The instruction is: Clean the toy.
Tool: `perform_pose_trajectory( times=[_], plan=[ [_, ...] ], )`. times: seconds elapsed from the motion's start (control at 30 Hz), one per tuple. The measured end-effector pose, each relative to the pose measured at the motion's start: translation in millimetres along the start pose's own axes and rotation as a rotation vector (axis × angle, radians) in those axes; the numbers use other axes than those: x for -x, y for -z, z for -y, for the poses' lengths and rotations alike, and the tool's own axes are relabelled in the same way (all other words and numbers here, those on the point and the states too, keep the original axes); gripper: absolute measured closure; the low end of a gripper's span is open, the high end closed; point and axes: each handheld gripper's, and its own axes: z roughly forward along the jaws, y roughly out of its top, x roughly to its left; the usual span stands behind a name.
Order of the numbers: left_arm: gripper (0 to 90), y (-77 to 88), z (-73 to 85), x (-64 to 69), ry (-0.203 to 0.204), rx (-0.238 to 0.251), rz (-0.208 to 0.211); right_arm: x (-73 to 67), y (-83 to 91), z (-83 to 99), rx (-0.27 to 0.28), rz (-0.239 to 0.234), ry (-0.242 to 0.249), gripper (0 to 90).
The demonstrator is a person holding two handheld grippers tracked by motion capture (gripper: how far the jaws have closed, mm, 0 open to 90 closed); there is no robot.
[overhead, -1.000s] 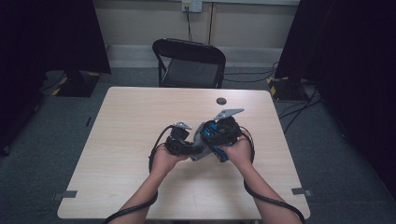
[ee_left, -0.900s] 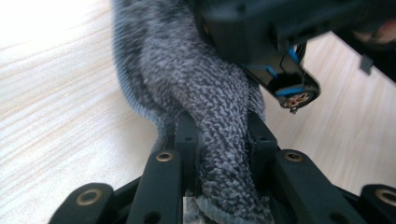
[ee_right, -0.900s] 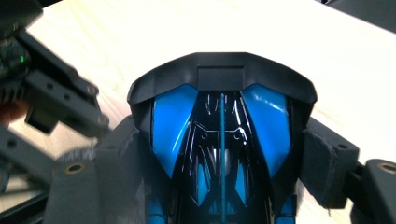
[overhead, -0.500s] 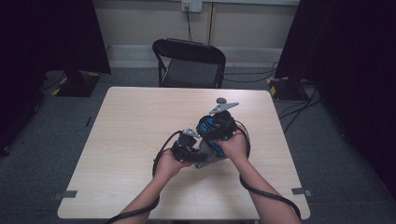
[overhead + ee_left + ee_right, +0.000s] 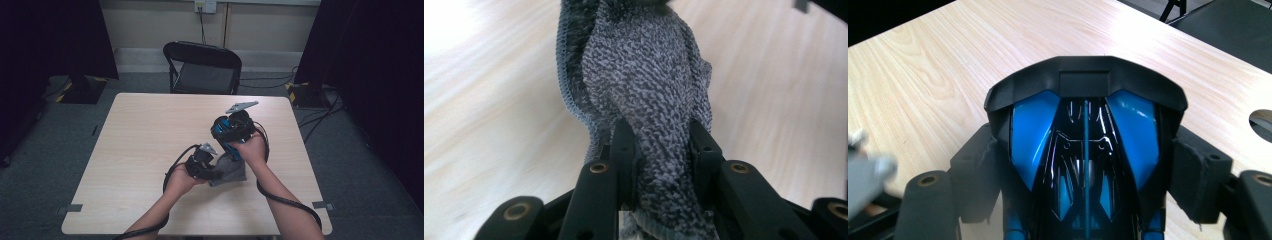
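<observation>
A grey knitted cloth (image 5: 231,172) lies bunched on the wooden table (image 5: 140,140), just right of my left gripper (image 5: 202,162). In the left gripper view the cloth (image 5: 649,85) runs up between the two black jaws, and my left gripper (image 5: 663,145) is shut on it. My right gripper (image 5: 234,129) hangs above the table behind the cloth, gripping a glossy blue and black object (image 5: 222,132). In the right gripper view that object (image 5: 1083,130) sits between the padded jaws of my right gripper (image 5: 1087,170), which press on both its sides.
A black folding chair (image 5: 202,65) stands beyond the table's far edge. A dark round spot (image 5: 1263,122) sits on the tabletop past the right gripper. Cables trail from both grippers over the near table edge. Dark curtains hang at both sides.
My right gripper has lifted the blue and black object up and away from the cloth. The left gripper has stayed low, clamped on the cloth, which now shows on the table.
</observation>
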Motion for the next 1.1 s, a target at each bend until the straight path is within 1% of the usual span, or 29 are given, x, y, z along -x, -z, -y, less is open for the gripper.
perform_pose_trajectory(
  times=[0.13, 0.17, 0.2, 0.23, 0.27, 0.33, 0.37, 0.4, 0.57, 0.67, 0.73, 0.8, 0.83, 1.0, 1.1],
  plan=[
    [71.2, 15.9, 0.7, -16.1, 0.038, 0.021, -0.059, 2.4, 3.8, 2.8, 0.003, 0.005, 0.000, 25.4],
    [71.1, 20.1, 0.6, -20.5, 0.042, 0.025, -0.079, 3.3, 4.5, 3.7, 0.007, -0.001, -0.005, 25.4],
    [71.0, 24.1, 1.0, -25.0, 0.059, 0.038, -0.087, 3.8, 5.0, 4.5, 0.006, -0.006, -0.011, 25.4],
    [71.0, 28.6, 1.1, -29.7, 0.071, 0.043, -0.097, 3.6, 5.1, 5.3, 0.005, -0.004, -0.008, 25.4],
    [70.9, 32.3, 1.4, -33.8, 0.082, 0.055, -0.114, 3.0, 5.1, 6.1, 0.003, -0.004, 0.001, 25.4],
    [70.9, 39.3, 2.3, -41.1, 0.109, 0.080, -0.134, 1.3, 4.9, 8.1, 0.000, -0.008, 0.005, 25.4],
    [70.9, 43.2, 2.4, -44.7, 0.119, 0.082, -0.142, 0.6, 4.7, 9.4, -0.002, -0.012, 0.009, 25.4],
    [70.9, 45.7, 2.8, -47.4, 0.125, 0.095, -0.151, -0.2, 4.6, 10.7, -0.001, -0.011, 0.009, 25.4],
    [71.0, 55.8, 1.8, -55.7, 0.151, 0.121, -0.190, -1.4, 3.3, 17.4, -0.012, -0.019, 0.013, 25.4],
    [71.0, 59.8, -1.1, -57.6, 0.157, 0.142, -0.197, -2.4, 2.3, 21.6, -0.019, -0.020, 0.016, 25.4],
    [71.0, 60.9, -3.7, -57.8, 0.164, 0.164, -0.190, -3.5, 1.6, 24.5, -0.021, -0.018, 0.021, 25.4],
    [71.0, 61.3, -6.6, -57.1, 0.160, 0.168, -0.187, -4.3, 0.3, 27.5, -0.026, -0.022, 0.018, 25.4],
    [71.0, 60.5, -8.0, -56.3, 0.164, 0.176, -0.180, -4.2, -0.5, 29.0, -0.027, -0.024, 0.018, 25.4],
    [71.0, 57.8, -14.6, -51.7, 0.145, 0.183, -0.165, -4.1, -3.3, 34.9, -0.034, -0.022, 0.012, 25.4],
    [71.1, 51.9, -17.1, -46.6, 0.142, 0.175, -0.140, -3.3, -3.9, 36.4, -0.029, -0.020, 0.008, 25.4]
  ],
)
